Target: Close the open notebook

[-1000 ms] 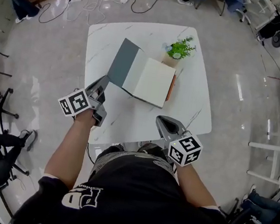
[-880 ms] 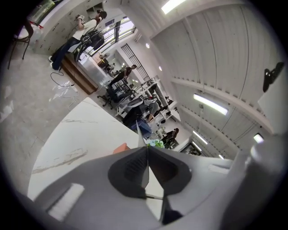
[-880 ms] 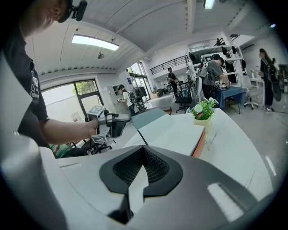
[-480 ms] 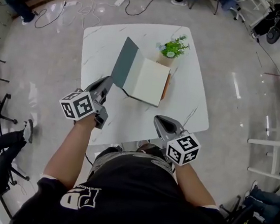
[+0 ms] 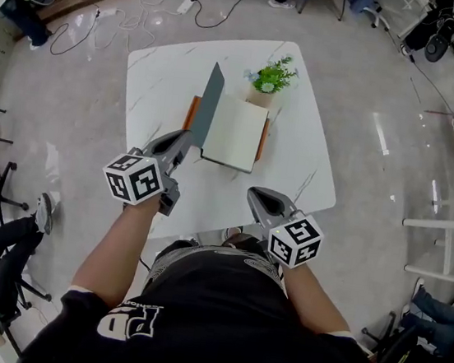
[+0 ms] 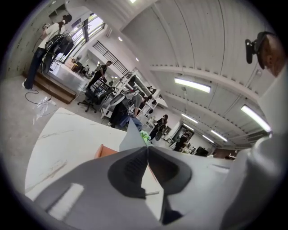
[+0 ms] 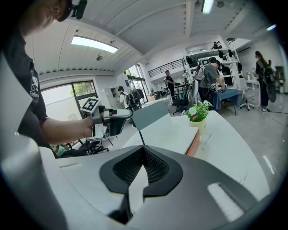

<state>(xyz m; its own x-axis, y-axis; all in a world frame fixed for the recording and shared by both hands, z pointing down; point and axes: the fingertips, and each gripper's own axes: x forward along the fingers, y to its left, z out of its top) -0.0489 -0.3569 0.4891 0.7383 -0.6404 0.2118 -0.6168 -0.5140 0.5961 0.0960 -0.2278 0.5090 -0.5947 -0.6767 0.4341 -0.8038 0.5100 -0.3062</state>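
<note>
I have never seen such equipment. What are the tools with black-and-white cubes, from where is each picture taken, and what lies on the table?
There is no robot: a person holds a two-jaw tool, a gripper, in each hand; the cubes are parts of them. The top-down picture comes from a camera on the person's head and shows the left gripper and the right gripper. The other two pictures come from cameras riding on each gripper, looking along its jaws. On the white table lie an open notebook and a potted plant. The notebook's grey cover stands almost upright, with the left gripper's tip at its lower edge; it seems to push the cover rather than pinch it. Both pairs of jaws are together, and the right gripper holds nothing.
</note>
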